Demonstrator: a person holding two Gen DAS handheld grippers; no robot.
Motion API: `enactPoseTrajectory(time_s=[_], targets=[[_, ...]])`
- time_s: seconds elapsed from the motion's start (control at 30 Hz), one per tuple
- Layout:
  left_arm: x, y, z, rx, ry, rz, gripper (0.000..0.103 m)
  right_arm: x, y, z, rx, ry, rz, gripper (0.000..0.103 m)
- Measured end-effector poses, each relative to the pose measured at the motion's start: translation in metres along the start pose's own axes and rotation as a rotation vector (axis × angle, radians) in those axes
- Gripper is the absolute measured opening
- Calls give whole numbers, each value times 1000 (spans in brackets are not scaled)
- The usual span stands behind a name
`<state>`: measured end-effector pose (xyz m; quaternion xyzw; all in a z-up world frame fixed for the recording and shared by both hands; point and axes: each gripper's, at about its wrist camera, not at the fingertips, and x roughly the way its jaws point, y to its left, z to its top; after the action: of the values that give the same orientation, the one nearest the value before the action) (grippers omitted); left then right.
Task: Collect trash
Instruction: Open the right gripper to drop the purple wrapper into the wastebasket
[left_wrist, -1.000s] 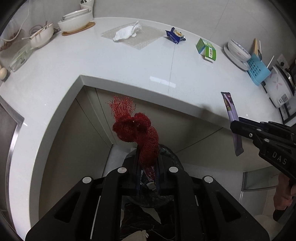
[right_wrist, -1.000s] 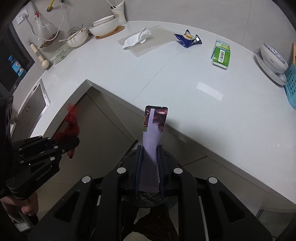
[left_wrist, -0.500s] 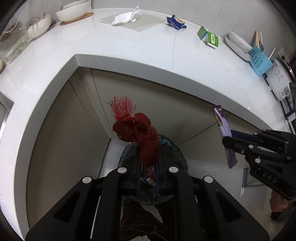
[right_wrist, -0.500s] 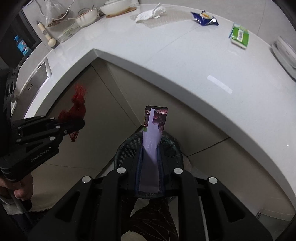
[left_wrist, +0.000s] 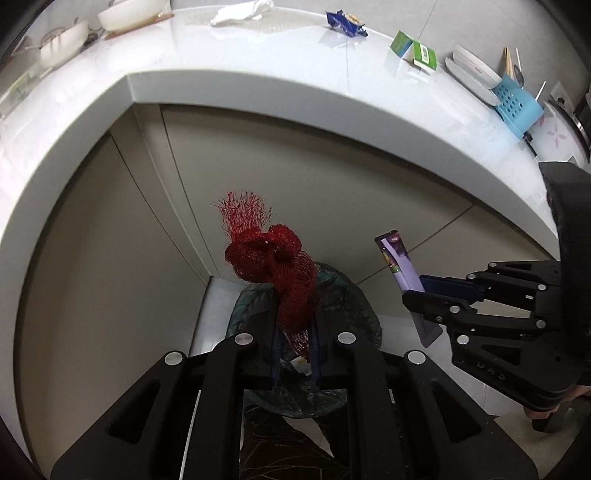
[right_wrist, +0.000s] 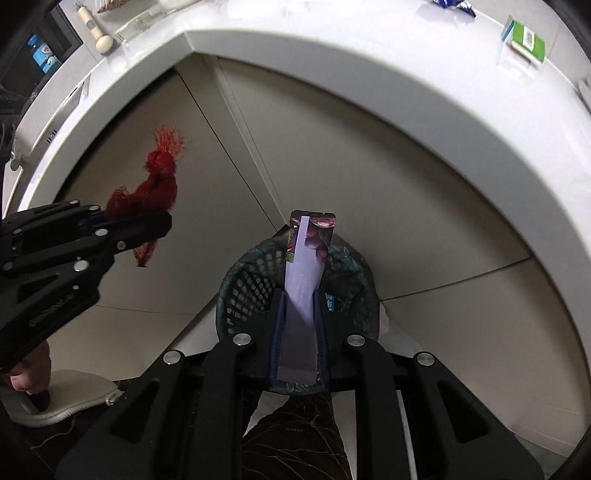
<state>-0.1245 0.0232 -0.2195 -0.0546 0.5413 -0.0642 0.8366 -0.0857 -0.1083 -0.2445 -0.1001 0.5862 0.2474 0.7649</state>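
My left gripper (left_wrist: 294, 314) is shut on a crumpled red mesh net bag (left_wrist: 275, 266), held above a dark mesh trash basket (left_wrist: 354, 306) on the floor. My right gripper (right_wrist: 300, 295) is shut on a long purple wrapper (right_wrist: 306, 254), held above the same basket (right_wrist: 243, 284). The right gripper (left_wrist: 424, 291) with its wrapper (left_wrist: 400, 269) shows at the right of the left wrist view. The left gripper (right_wrist: 147, 225) with the net bag (right_wrist: 155, 184) shows at the left of the right wrist view.
A white L-shaped counter (left_wrist: 258, 62) curves above beige cabinet doors (left_wrist: 295, 177). On it lie a blue snack bag (left_wrist: 347, 27), a green carton (left_wrist: 413, 50), a white cloth (left_wrist: 240, 11), bowls (left_wrist: 125, 14) and a blue rack (left_wrist: 515, 107). A slipper (right_wrist: 66, 395) lies on the floor.
Both grippers have come down from counter level to below its edge, still holding their items. The trash basket has come into view under both.
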Motion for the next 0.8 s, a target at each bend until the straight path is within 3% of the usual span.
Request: enactPoseTrajectory(time_s=[0.2,0.33,0.6,0.8], targets=[[5,2,-4,-5,18,6,11,16,0,-1,-7,20,-5,20],[8,1,-6,0,29,6,11,16,-3,-1,13,1,-14,46],[18,-6,-7,26,55,-12,11,-6,-20,-4,59,-86,-35,78],[32,-20,-6,58,77,-32,11,-24,-40,-15,114,-139,-45,90]])
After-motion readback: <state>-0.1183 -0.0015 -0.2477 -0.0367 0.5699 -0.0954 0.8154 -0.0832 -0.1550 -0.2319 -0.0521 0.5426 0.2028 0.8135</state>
